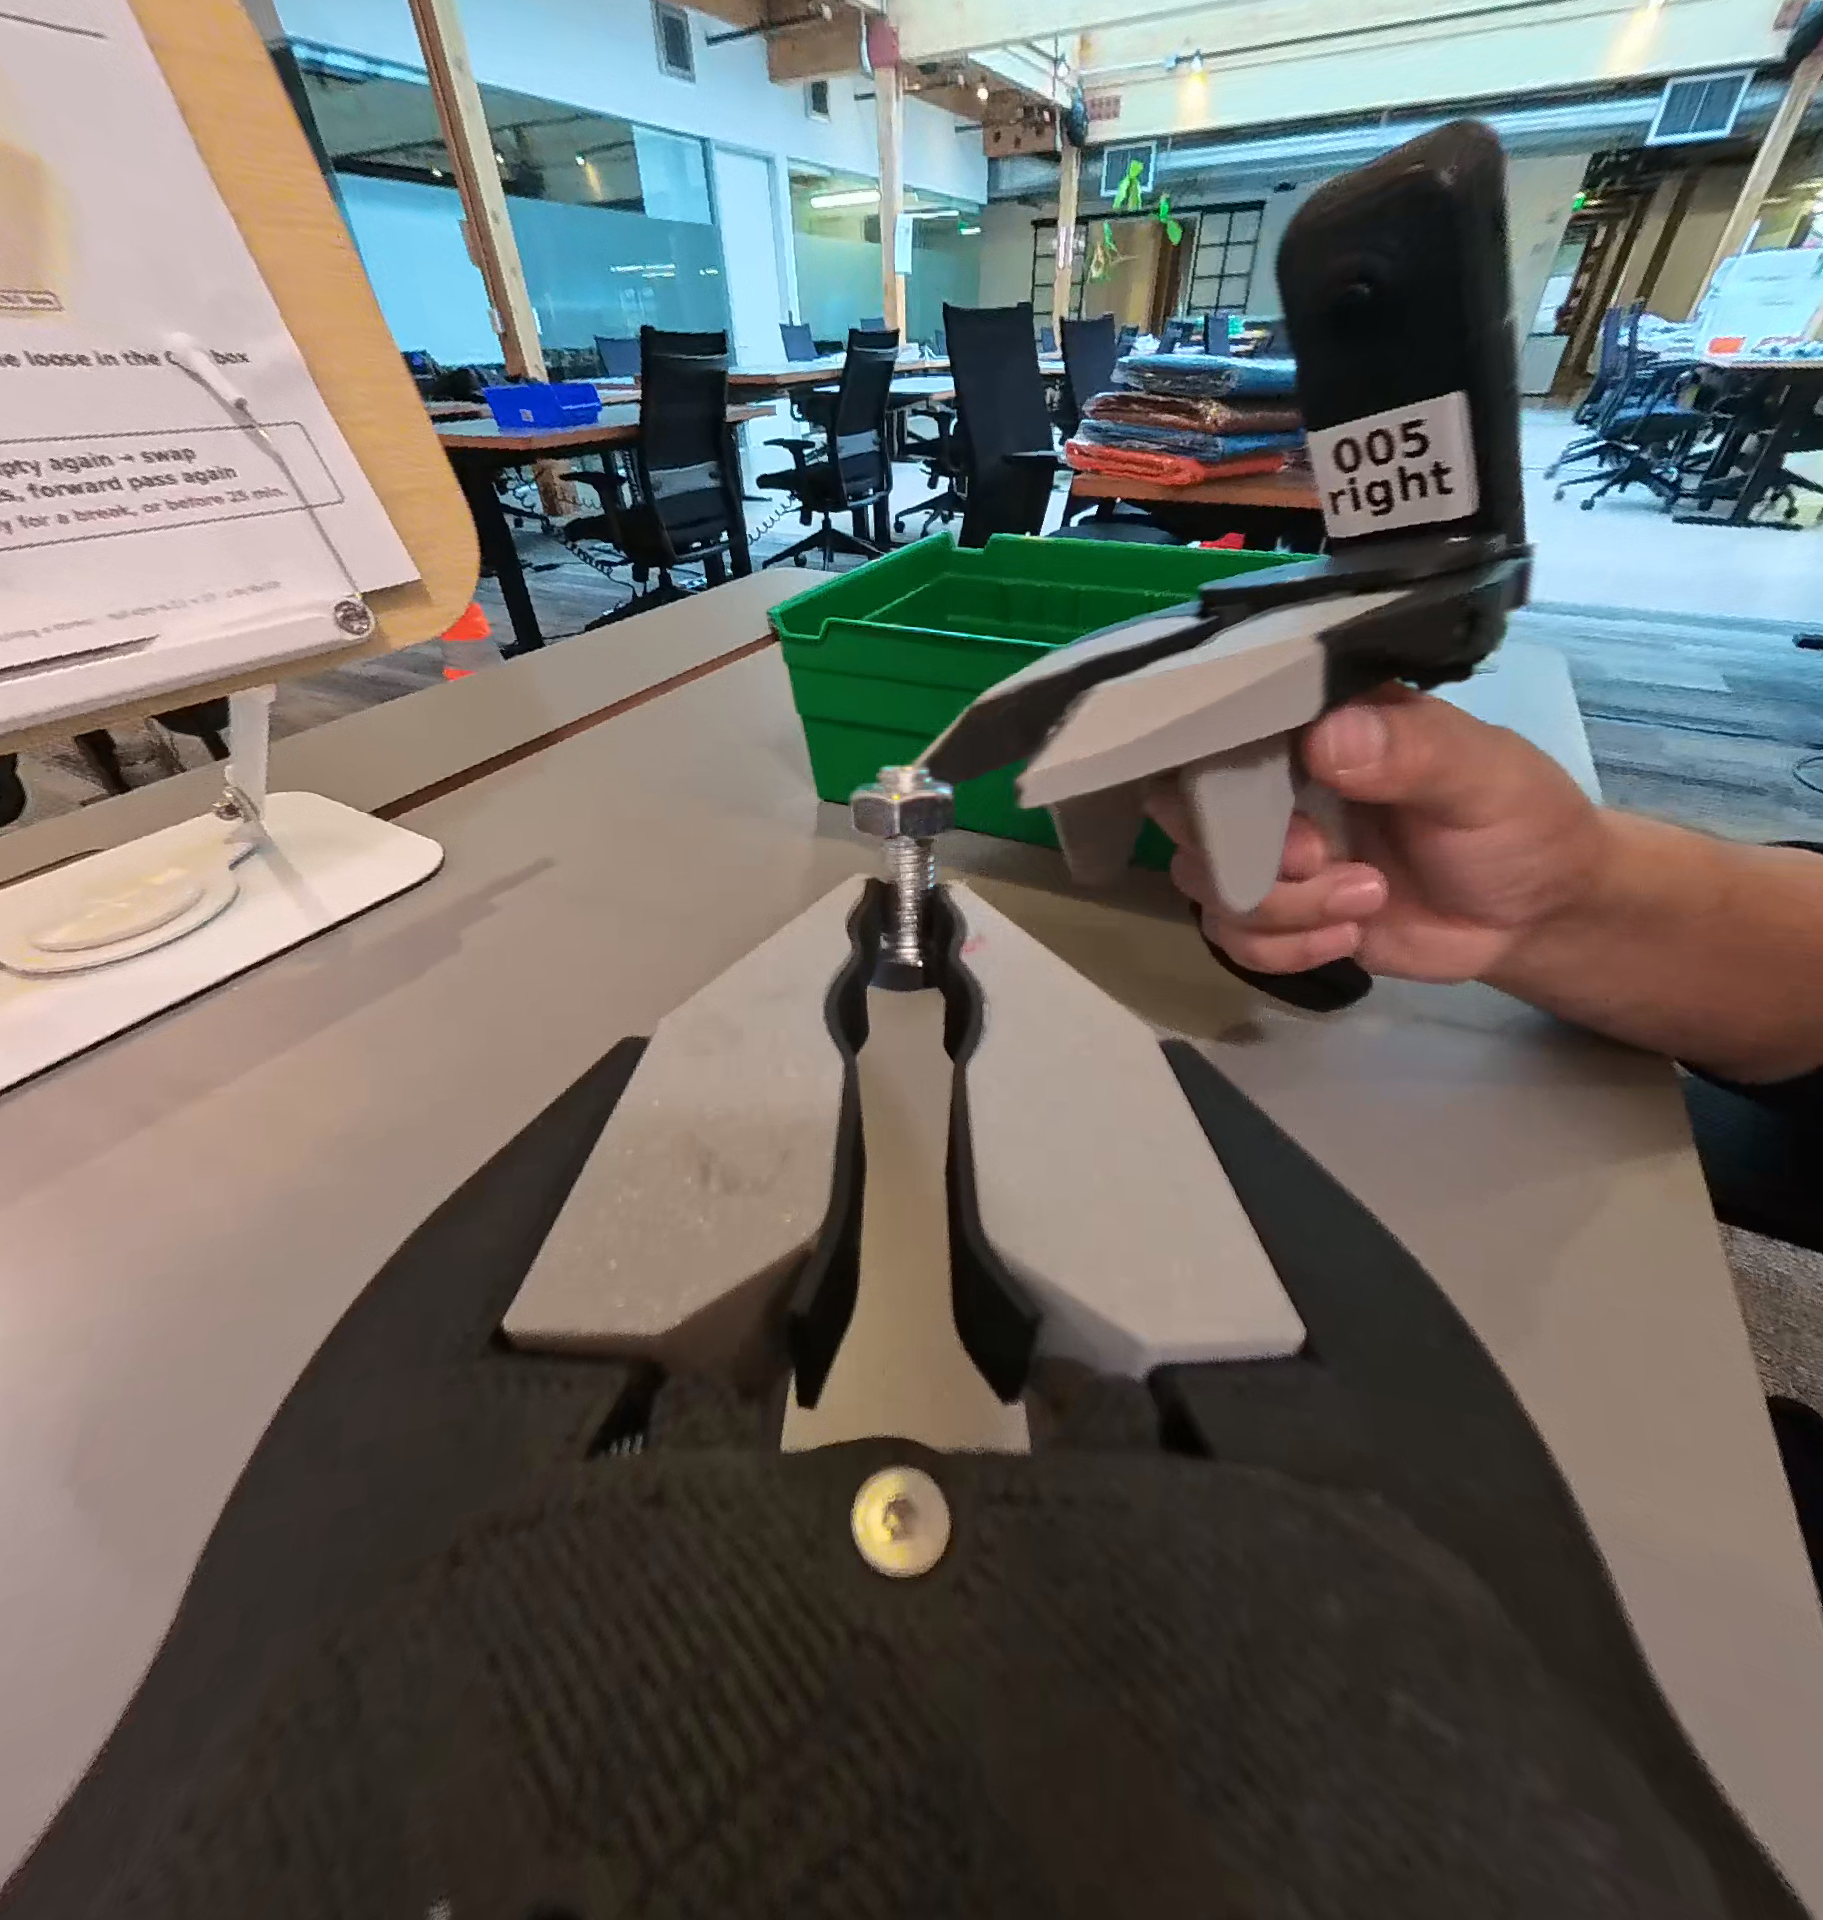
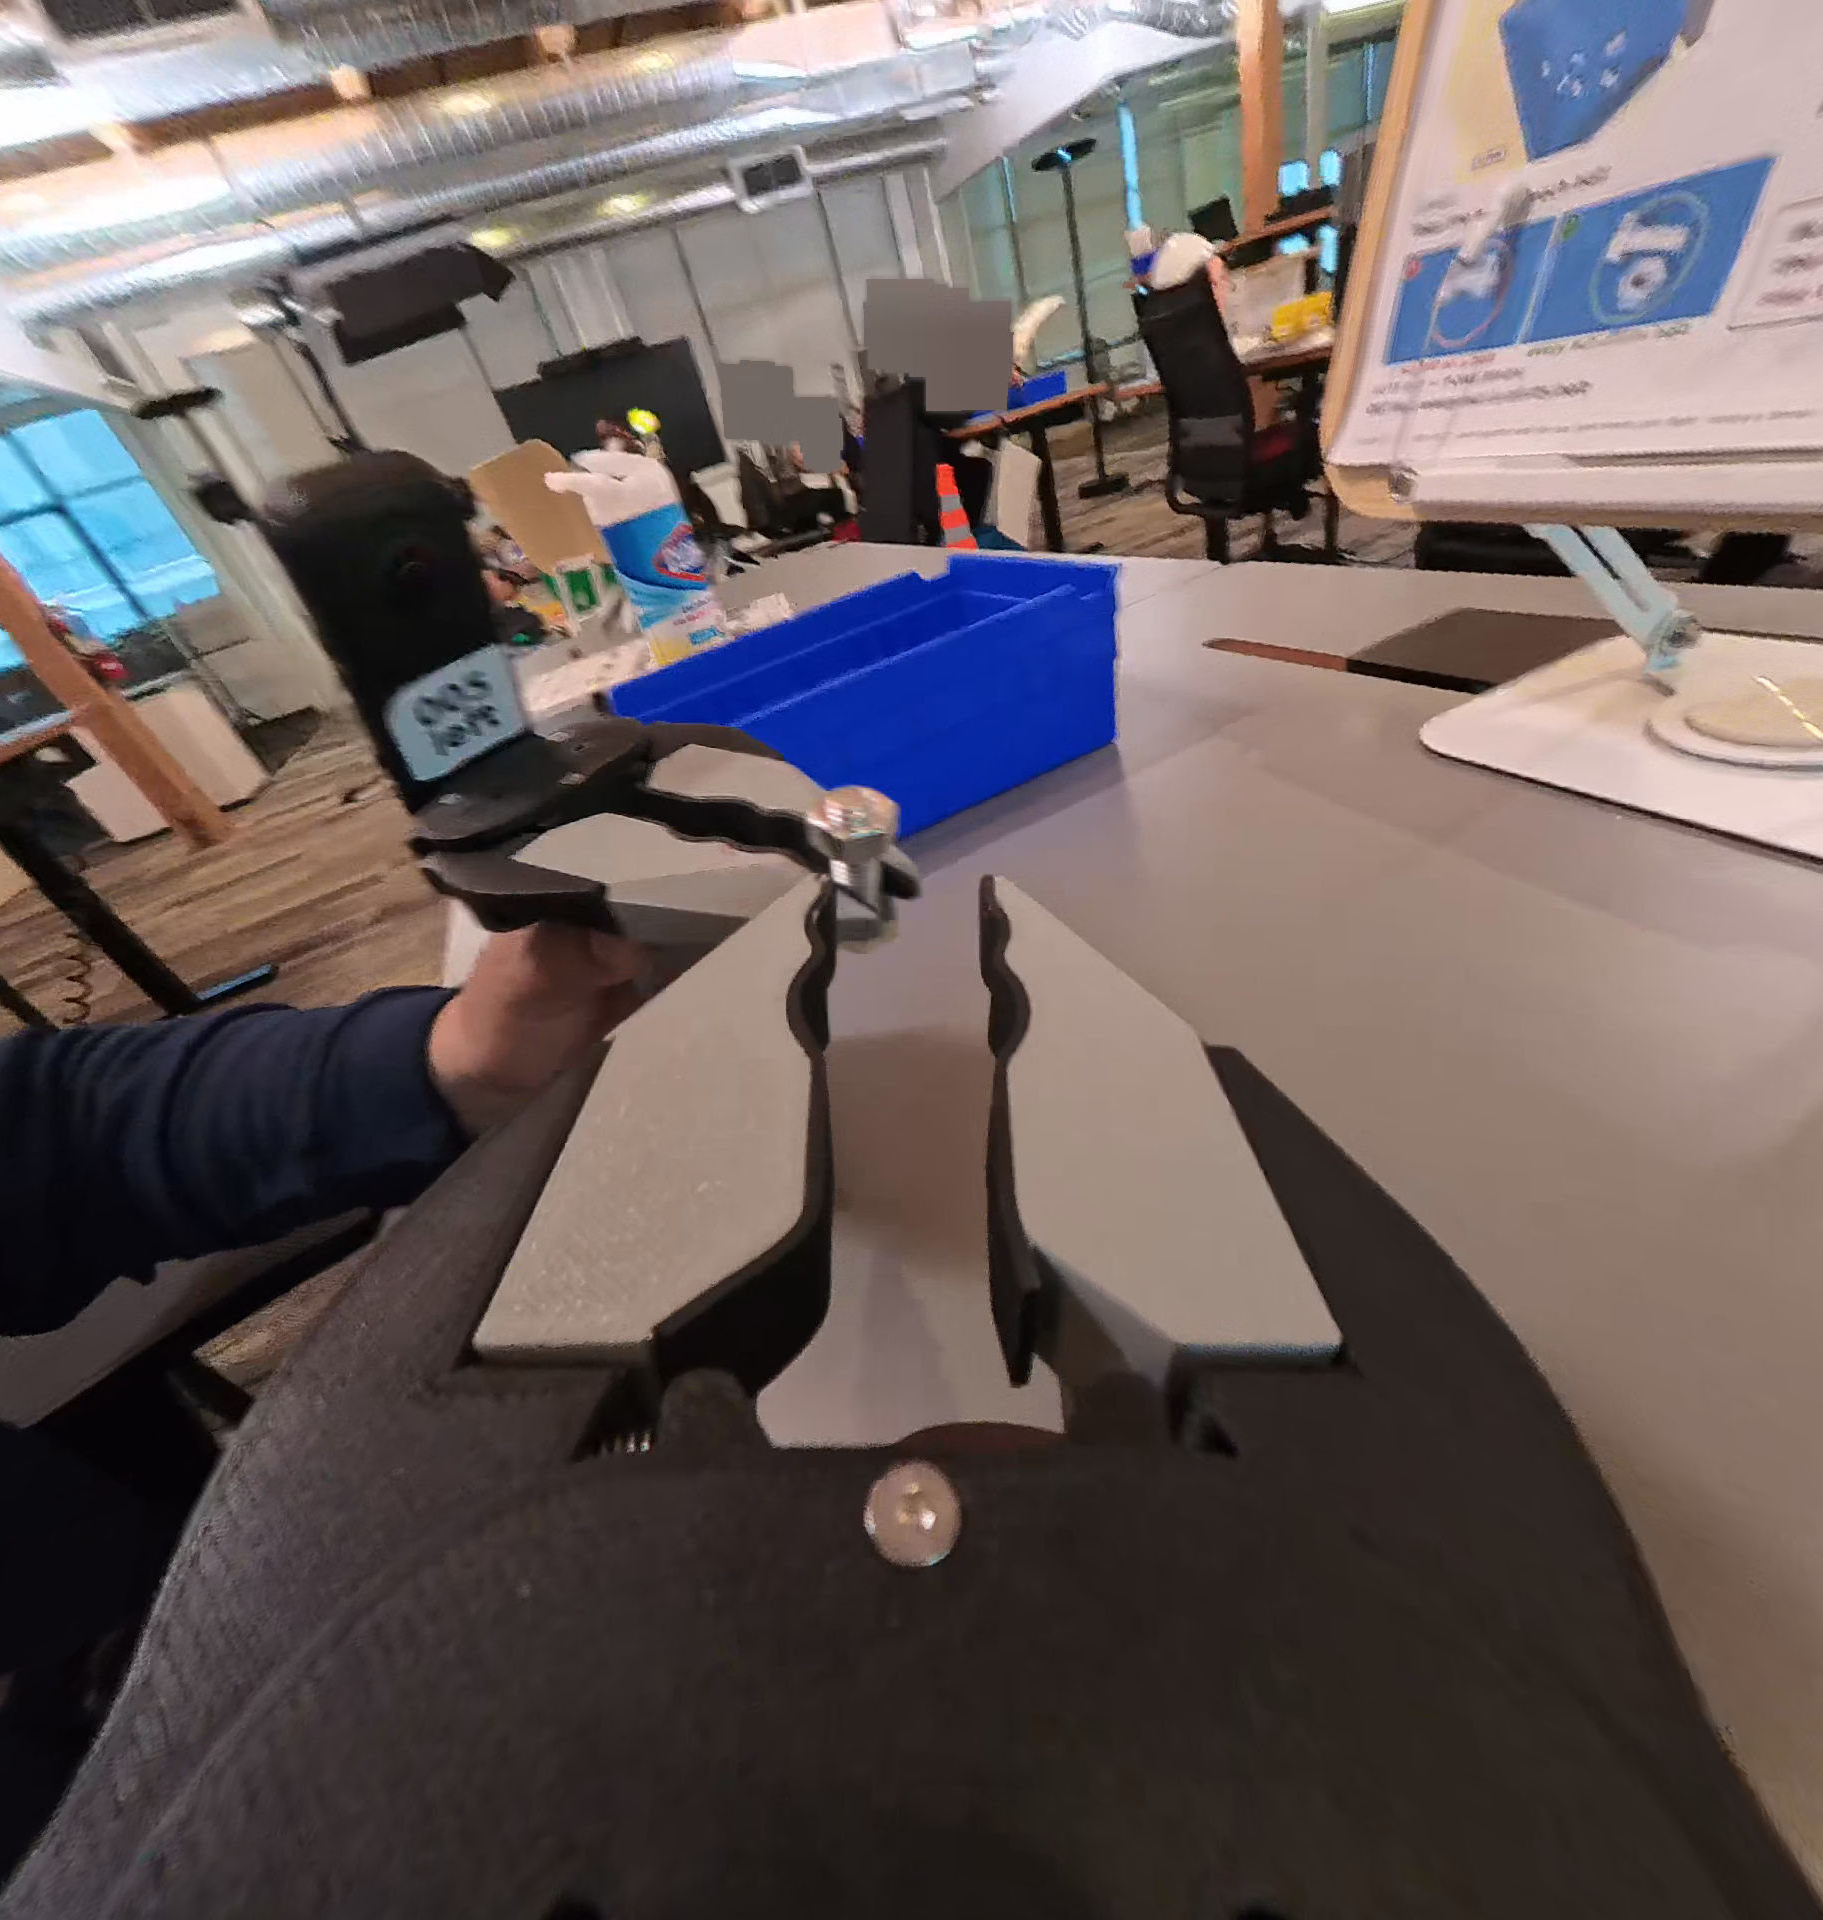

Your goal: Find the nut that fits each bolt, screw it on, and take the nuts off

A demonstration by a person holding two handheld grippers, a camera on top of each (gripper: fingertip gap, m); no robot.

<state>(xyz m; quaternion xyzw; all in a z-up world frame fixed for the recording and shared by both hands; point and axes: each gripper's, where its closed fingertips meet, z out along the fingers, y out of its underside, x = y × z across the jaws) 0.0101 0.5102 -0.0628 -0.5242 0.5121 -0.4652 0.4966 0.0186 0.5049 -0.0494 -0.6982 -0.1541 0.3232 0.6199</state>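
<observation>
My left gripper point(image 1: 902, 940) is shut on a silver bolt point(image 1: 904, 904) and holds it upright above the grey table point(image 1: 574, 1039). A silver hex nut point(image 1: 901, 808) sits near the top of the bolt's thread. My right gripper point(image 1: 980, 779) comes in from the right, and its far fingertip is at the nut's top edge. In the right wrist view, my right gripper point(image 2: 905, 902) is open and empty. The nut point(image 2: 853, 816) and bolt point(image 2: 857, 883) stand just past its left fingertip, held by the left gripper point(image 2: 871, 883).
A green bin point(image 1: 886, 675) stands behind the bolt. A blue bin point(image 2: 917, 686) stands on the table's other side. A paper-covered board on a white stand point(image 1: 190, 873) is at the left; the stand also shows in the right wrist view point(image 2: 1572, 748). A hand point(image 1: 1406, 862) grips the right tool. My two grippers' fingertips are within a few centimetres of each other.
</observation>
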